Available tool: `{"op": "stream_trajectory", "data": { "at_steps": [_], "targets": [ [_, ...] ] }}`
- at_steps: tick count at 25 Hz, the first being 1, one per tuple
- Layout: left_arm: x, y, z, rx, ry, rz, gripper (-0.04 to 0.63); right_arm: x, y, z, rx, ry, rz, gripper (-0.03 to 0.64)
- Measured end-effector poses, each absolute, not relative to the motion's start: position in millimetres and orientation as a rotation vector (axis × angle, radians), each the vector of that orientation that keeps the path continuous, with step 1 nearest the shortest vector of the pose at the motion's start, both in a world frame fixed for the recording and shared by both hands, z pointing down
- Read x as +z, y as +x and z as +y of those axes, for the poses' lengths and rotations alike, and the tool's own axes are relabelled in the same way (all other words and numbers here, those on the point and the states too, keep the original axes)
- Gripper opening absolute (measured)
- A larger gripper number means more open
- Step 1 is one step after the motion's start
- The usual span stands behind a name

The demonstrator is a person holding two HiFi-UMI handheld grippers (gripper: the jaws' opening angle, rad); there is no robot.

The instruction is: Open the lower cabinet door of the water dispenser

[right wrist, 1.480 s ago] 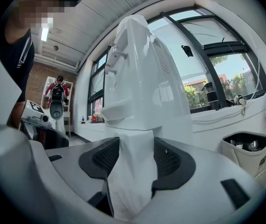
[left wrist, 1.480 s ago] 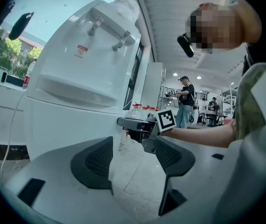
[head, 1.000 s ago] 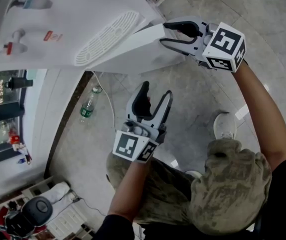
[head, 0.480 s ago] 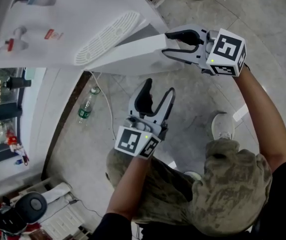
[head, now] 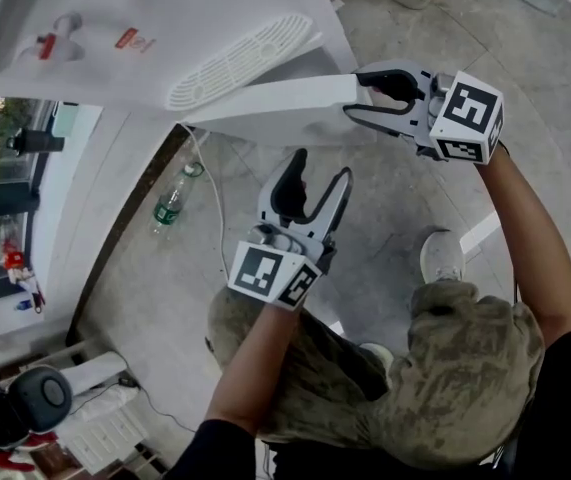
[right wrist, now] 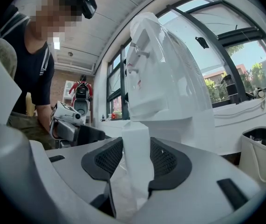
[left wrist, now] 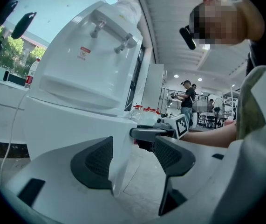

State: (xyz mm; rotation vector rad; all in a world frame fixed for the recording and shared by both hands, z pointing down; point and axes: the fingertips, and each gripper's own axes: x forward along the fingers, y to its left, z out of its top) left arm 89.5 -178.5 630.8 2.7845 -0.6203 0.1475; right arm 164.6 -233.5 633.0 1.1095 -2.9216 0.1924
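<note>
Fingers (right wrist: 107,160) of my right gripper (head: 365,93) are clenched on the free edge of the lower cabinet door (head: 275,93), with the white panel pressed between both pads. The door stands swung out to the right from the water dispenser (head: 165,28), at the far side of the scene. My left gripper (head: 320,168) hangs nearer to me, clear of the door, its fingers released with nothing between them. A plastic bottle (head: 170,203) lies on the floor (head: 405,198) to its left.
</note>
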Motion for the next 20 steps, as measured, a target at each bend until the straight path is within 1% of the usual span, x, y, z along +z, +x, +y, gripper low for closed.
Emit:
{"op": "stream_trajectory", "data": {
  "at_steps": [15,20],
  "targets": [
    [610,82,-179,0.081,2.788,-0.630,0.262,635,149,-219,0.286,1.005,-2.886,0.183],
    [598,73,-180,0.048,2.791,-0.654,0.264,635,138,-213,0.282,0.904,-2.898,0.187]
  ]
}}
